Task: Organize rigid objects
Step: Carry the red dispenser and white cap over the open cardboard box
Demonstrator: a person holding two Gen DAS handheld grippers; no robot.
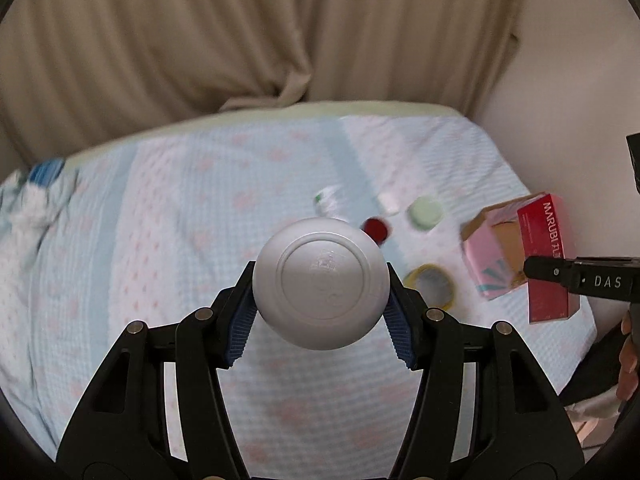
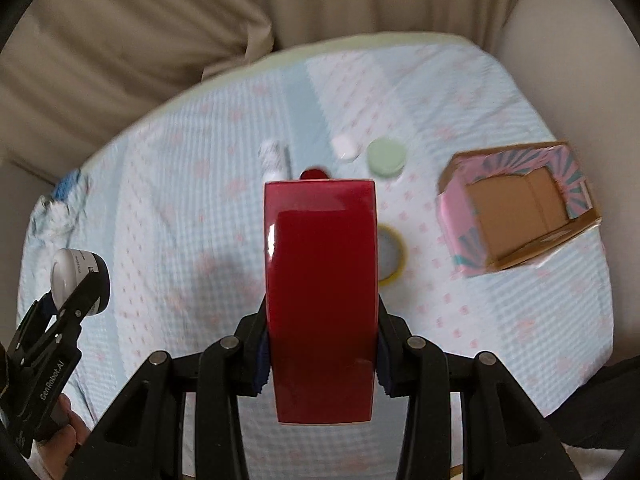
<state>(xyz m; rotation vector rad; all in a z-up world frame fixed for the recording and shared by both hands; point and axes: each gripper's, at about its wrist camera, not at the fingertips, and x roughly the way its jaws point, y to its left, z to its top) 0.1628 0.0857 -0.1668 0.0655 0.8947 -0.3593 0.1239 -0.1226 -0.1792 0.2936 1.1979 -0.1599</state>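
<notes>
1. The left gripper [image 1: 322,304] pinches a round white jar [image 1: 321,283] between its blue pads, the jar's base toward the camera. It is held above the bed [image 1: 168,208]. The right wrist view shows the jar has a dark lower body [image 2: 80,280].
2. The right gripper [image 2: 320,354] clamps a glossy red box [image 2: 322,296] lengthwise between its fingers, above the quilted blue-and-pink cover. The left view shows "MARUBI" printed on its side [image 1: 548,264].
3. An open pink cardboard box [image 2: 516,204] sits on the bed at the right, its opening facing up.
4. Loose on the cover lie a yellow tape roll [image 1: 430,286], a pale green lid [image 2: 386,158], a small white piece [image 2: 344,146], a red cap [image 1: 375,229] and a white tube [image 2: 274,158] — all blurred.
5. Beige curtains [image 1: 160,40] hang behind the bed.
</notes>
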